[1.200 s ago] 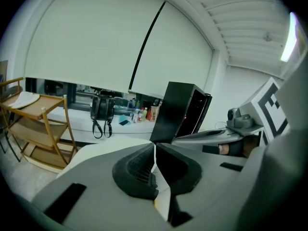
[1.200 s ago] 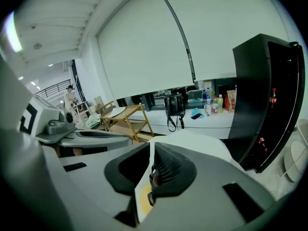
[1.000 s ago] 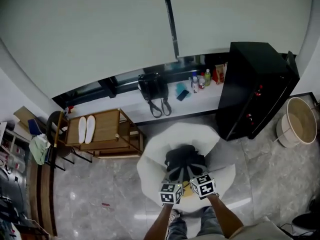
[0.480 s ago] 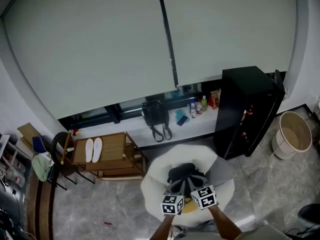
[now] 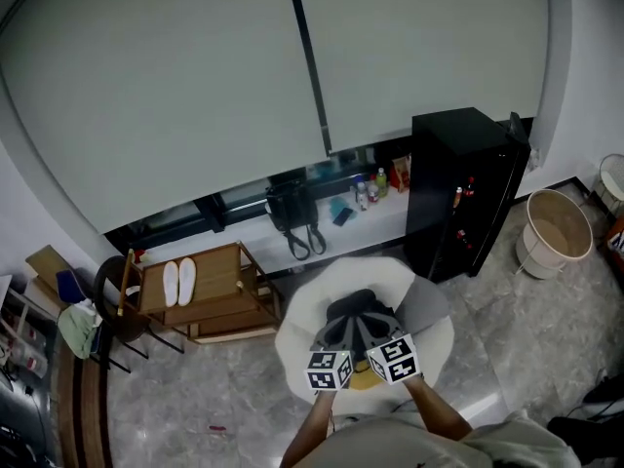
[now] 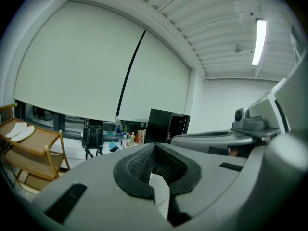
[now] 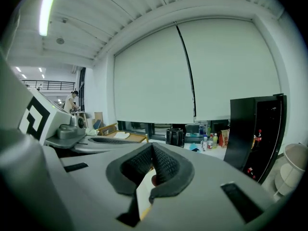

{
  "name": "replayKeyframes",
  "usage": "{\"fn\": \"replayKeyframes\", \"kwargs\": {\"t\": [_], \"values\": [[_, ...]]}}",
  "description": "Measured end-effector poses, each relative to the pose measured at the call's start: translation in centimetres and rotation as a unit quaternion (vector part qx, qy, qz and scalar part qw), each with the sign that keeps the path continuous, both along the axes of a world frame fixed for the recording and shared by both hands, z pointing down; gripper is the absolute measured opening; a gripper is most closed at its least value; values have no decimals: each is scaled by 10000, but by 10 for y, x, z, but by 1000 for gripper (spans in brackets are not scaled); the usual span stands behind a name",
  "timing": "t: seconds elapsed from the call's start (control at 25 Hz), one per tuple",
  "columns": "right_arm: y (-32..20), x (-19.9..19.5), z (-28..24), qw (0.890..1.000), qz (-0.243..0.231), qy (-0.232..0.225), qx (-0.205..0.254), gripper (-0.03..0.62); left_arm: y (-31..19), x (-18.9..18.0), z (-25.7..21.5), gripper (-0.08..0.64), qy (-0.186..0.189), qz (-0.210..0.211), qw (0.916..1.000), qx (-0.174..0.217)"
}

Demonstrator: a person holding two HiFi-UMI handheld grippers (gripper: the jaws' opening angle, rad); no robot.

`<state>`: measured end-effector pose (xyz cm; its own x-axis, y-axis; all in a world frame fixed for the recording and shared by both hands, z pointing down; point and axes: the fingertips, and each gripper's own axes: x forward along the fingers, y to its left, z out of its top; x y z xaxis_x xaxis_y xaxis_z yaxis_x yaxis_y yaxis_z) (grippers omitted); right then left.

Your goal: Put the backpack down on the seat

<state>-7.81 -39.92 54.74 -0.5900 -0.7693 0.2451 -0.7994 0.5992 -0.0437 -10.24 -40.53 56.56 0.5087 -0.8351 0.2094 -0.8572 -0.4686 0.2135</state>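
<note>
A black and grey backpack (image 5: 355, 312) lies on the round white seat (image 5: 429, 344) in the head view. My left gripper (image 5: 341, 333) and right gripper (image 5: 374, 330) hover side by side above its near end, marker cubes toward me. Both are shut with nothing between the jaws. The left gripper view shows the left gripper (image 6: 155, 146) with pads pressed together, pointing almost level at the room. In the right gripper view the right gripper (image 7: 153, 146) does the same. Neither gripper view shows the backpack or the seat.
A tall black cabinet (image 5: 458, 188) stands right of the seat and a beige bin (image 5: 553, 232) further right. A wooden rack (image 5: 210, 286) with white insoles sits to the left. Behind, a white ledge (image 5: 244, 232) carries a black bag (image 5: 291, 208) and bottles (image 5: 369, 188).
Both grippers have risen together above the backpack and stayed shut. The backpack stays on the seat. The head view has shifted a little.
</note>
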Motion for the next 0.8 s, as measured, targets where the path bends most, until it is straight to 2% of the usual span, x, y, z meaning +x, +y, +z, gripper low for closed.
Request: {"fn": "replayKeyframes", "kwargs": {"t": [0.16,0.4,0.8], "values": [[21,-12,0,9999,108,-120,-8,28,16,-12,-8,31,-8,119,9999,112],[51,-19,7,9996,148,-192,-146,28,48,-13,1,31,-43,239,9997,5],[76,-12,9,9992,58,-350,-168,28,84,-15,11,31,-134,95,9998,-96]]}}
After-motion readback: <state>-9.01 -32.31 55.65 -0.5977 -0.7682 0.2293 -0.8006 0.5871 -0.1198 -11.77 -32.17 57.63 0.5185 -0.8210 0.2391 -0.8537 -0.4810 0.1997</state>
